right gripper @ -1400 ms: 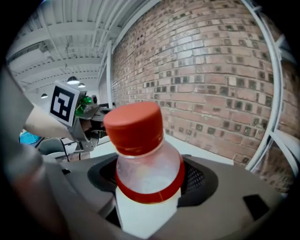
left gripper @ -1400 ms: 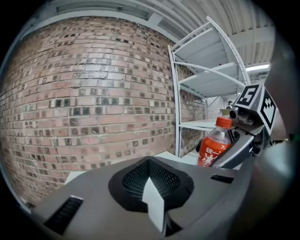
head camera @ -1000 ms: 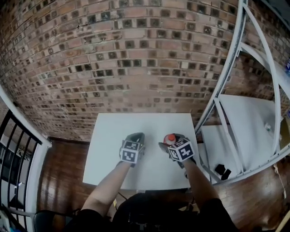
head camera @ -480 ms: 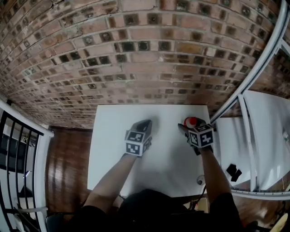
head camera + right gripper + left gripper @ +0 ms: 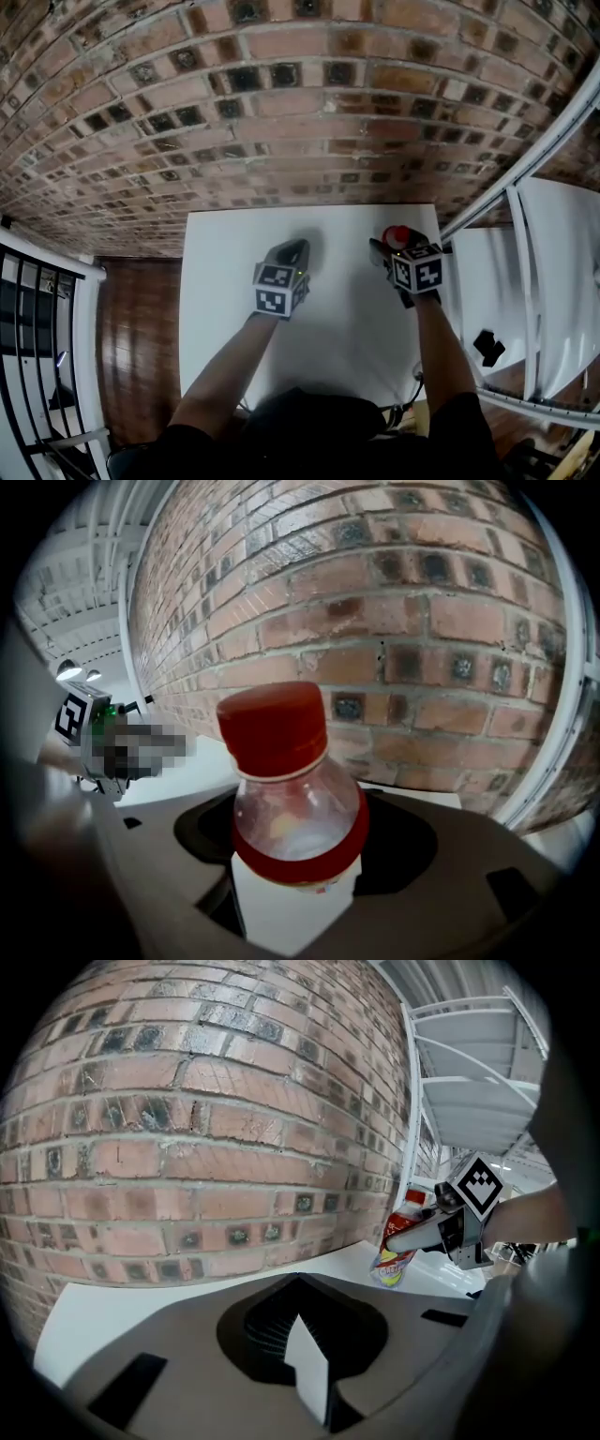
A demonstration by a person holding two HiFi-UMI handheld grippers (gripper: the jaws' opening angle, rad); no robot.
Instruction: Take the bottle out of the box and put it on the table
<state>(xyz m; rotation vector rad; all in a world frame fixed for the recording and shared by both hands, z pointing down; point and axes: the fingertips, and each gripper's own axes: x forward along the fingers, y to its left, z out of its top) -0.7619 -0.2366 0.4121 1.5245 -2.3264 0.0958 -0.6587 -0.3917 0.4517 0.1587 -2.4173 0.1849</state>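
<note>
Now, no box is in view. Above the white table (image 5: 234,291), my left gripper (image 5: 292,250) is pressed together and empty; my right gripper (image 5: 390,246) pinches the red-capped bottle (image 5: 286,799) near the far right corner. I judge removal done; setting down and releasing remain.

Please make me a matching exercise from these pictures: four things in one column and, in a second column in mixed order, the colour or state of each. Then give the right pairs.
Things
1. bottle cap
2. left claw
3. right claw
4. table

Colour or state
a. white
b. closed on the bottle
c. red
d. holds nothing

Pairs: 1-c, 2-d, 3-b, 4-a
</note>
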